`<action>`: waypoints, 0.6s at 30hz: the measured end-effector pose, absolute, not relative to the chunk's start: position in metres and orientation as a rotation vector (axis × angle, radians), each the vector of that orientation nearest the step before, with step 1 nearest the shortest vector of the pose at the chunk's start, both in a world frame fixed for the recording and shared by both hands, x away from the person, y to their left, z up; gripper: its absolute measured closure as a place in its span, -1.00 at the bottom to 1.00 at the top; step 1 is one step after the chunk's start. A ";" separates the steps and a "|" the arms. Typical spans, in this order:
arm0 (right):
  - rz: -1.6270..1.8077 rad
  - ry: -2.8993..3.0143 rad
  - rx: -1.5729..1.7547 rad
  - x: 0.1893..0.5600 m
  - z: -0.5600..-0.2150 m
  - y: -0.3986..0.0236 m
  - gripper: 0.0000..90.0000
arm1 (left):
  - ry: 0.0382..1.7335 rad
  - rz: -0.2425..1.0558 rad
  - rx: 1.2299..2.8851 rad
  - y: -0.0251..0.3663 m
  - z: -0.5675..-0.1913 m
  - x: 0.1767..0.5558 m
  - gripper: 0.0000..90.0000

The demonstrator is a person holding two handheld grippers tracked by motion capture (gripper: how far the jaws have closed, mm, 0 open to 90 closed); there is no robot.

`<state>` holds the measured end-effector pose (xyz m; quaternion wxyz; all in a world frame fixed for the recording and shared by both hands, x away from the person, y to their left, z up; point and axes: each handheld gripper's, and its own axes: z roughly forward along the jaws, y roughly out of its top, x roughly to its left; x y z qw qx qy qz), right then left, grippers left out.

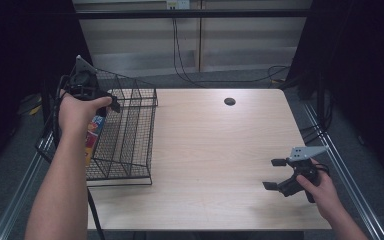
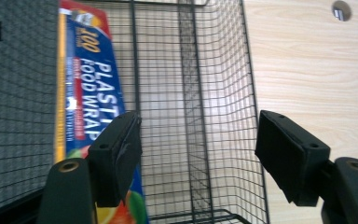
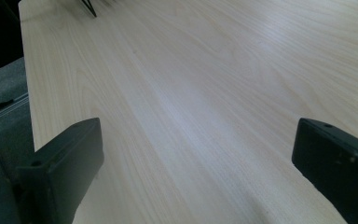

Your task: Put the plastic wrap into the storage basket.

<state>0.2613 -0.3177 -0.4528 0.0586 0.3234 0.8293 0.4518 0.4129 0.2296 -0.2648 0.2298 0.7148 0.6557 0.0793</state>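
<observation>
Wooden table [image 1: 215,150]: wire basket [image 1: 130,135] at left edge holds plastic wrap box [image 2: 91,93] along its outer wall; left gripper [image 1: 111,101] above it, jaws parted, empty; right gripper [image 1: 275,174] wide open, idle near the front right corner.

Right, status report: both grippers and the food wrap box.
Left gripper open above black wire basket. Blue plastic food wrap box lying inside, released. Right gripper open, empty, over wooden table. Nothing obstructing.
</observation>
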 end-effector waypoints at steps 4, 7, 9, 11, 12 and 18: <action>1.364 2.511 0.982 0.261 -0.452 -0.318 -0.95 | 1.754 0.209 1.986 0.221 -0.264 0.411 -0.32; 1.363 2.512 0.982 0.261 -0.452 -0.317 -0.95 | 1.722 0.194 1.997 0.214 -0.265 0.410 -0.33; 1.361 2.512 0.982 0.261 -0.452 -0.317 -0.95 | 1.707 0.184 2.003 0.210 -0.267 0.410 -0.34; 1.362 2.510 0.982 0.261 -0.452 -0.317 -0.95 | 1.696 0.177 2.011 0.207 -0.269 0.409 -0.34; 1.363 2.510 0.981 0.261 -0.452 -0.317 -0.95 | 1.685 0.175 2.013 0.205 -0.270 0.409 -0.34; 1.362 2.512 0.981 0.261 -0.452 -0.317 -0.95 | 1.638 0.145 2.030 0.196 -0.276 0.406 -0.36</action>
